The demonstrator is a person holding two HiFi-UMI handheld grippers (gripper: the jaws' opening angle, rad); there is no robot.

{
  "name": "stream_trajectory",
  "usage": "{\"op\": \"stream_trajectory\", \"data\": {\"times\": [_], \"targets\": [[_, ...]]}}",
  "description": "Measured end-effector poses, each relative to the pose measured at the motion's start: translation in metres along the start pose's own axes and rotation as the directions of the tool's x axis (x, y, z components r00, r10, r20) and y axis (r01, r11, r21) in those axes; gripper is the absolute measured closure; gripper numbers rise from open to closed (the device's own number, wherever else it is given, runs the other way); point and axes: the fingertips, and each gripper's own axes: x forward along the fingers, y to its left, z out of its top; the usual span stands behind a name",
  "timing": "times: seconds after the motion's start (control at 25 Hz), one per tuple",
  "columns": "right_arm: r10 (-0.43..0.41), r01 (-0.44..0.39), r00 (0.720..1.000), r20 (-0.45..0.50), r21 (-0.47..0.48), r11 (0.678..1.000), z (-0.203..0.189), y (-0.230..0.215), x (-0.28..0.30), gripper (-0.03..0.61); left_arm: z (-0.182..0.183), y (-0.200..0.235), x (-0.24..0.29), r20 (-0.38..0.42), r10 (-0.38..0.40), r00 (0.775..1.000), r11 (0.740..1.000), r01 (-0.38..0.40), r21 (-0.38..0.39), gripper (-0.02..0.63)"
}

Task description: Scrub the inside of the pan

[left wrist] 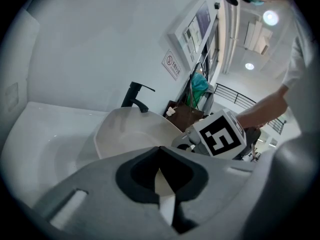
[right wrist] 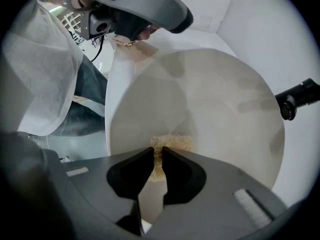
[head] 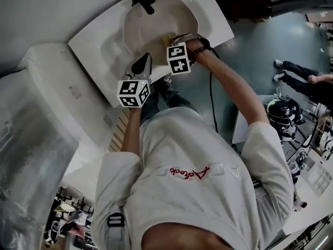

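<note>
Yellow sponge (right wrist: 176, 143) tight in right gripper (right wrist: 158, 152) — on sink (right wrist: 225, 109) (basin wall)

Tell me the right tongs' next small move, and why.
Probably press down and sweep across the basin wall. The right tongs grip the yellow sponge inside the basin, but whether it touches can't be told. The left tongs are shut and empty.
</note>
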Motion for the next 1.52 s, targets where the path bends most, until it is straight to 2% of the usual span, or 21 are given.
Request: {"op": "stream_trajectory", "data": {"times": [0.36,0.56,0.76,0.88,1.0,1.12,1.36,1.44,1.52], "targets": [[-0.064,0.047,0.988,0.143,0.115,0.992,0.017,0.001,-0.017,0.522,0.002,-0.012,0.000,0.003,-0.008,1.000,1.000,0.008,0.020,0.614],[-0.141,0.115,0.974,0.177,0.154,0.981,0.014,-0.005,-0.030,0.522,0.009,-0.014,-0.002,0.012,0.001,1.000,0.999,-0.002,0.035,0.614],[-0.234,0.172,0.944,0.233,0.260,0.950,0.010,-0.014,-0.047,0.522,0.019,-0.020,-0.004,0.025,0.005,1.000,0.998,-0.007,0.061,0.614],[-0.303,0.195,0.911,0.278,0.358,0.913,0.008,-0.022,-0.061,0.522,0.025,-0.025,-0.005,0.032,0.006,0.999,0.997,-0.008,0.076,0.614],[-0.384,0.202,0.864,0.326,0.474,0.857,0.006,-0.033,-0.079,0.522,0.033,-0.029,-0.005,0.042,0.004,0.999,0.995,-0.008,0.097,0.614],[-0.469,0.173,0.800,0.374,0.605,0.777,0.002,-0.044,-0.099,0.522,0.042,-0.031,-0.005,0.056,0.003,0.998,0.993,-0.010,0.118,0.614],[-0.658,0.029,0.626,0.420,0.830,0.557,-0.009,-0.056,-0.143,0.522,0.058,-0.032,-0.014,0.084,0.009,0.996,0.991,-0.020,0.135,0.614],[-0.715,-0.001,0.567,0.410,0.868,0.496,-0.014,-0.061,-0.155,0.523,0.066,-0.028,-0.015,0.102,0.010,0.995,0.989,-0.024,0.145,0.614],[-0.759,-0.022,0.518,0.394,0.893,0.449,-0.018,-0.064,-0.167,0.523,0.073,-0.024,-0.016,0.115,0.012,0.993,0.988,-0.030,0.153,0.614]]}}
